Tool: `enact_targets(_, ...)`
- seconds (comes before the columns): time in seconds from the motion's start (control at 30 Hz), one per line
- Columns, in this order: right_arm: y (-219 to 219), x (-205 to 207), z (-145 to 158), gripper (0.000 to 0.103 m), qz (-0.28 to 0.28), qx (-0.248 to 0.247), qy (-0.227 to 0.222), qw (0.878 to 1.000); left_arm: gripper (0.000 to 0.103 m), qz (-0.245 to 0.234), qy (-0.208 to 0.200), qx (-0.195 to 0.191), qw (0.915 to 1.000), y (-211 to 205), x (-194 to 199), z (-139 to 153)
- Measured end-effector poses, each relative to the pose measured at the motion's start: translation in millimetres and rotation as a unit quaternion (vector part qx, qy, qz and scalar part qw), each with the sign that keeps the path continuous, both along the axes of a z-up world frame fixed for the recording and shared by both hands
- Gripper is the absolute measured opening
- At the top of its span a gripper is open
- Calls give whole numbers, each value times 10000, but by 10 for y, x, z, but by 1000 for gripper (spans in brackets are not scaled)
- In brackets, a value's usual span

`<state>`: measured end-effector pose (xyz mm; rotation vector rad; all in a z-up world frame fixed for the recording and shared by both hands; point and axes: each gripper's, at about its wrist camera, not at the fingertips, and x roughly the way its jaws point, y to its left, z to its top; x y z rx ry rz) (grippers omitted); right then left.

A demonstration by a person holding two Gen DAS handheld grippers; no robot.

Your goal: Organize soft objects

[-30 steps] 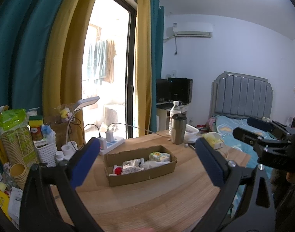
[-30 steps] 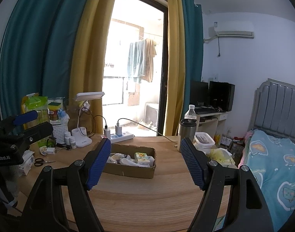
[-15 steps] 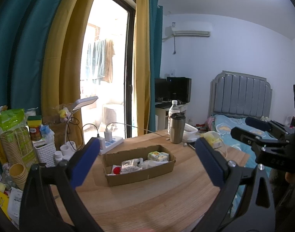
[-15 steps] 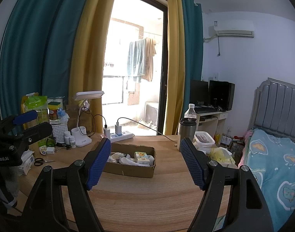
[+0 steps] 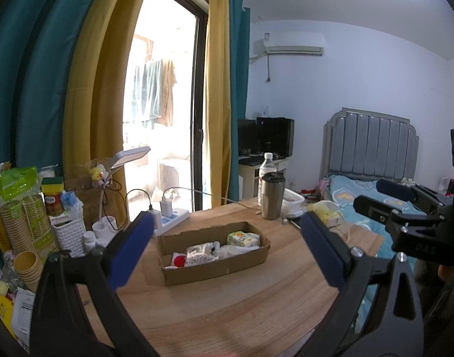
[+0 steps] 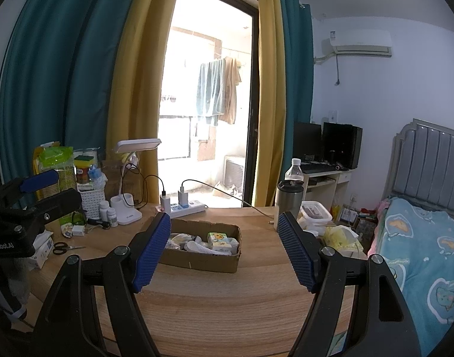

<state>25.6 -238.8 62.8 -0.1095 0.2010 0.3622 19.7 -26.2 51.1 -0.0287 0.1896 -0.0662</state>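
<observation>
Cardboard box [image 6: 203, 255] of soft objects [image 6: 218, 241], ahead of wide-spread right gripper [image 6: 224, 251]

Bedroom, pale walls, split air conditioner [image 6: 360, 42] high on the right wall. Glass balcony door [image 6: 209, 104] blown out with daylight, flanked by yellow curtains [image 6: 131, 89] and teal curtains [image 6: 54, 83], laundry [image 6: 218, 89] hanging outside. Round wooden table [image 6: 227, 306] in front, small desk with monitors [image 6: 328, 145] behind, bed with grey padded headboard [image 5: 372, 145] and blue blanket [image 6: 420, 253] on the right.
</observation>
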Motion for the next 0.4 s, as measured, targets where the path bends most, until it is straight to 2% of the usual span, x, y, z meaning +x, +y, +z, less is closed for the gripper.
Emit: enact_targets(0.4, 48, 60, -67, 78, 68, 2, 86, 9999, 100, -142, 168, 114, 9997, -30, 112, -108)
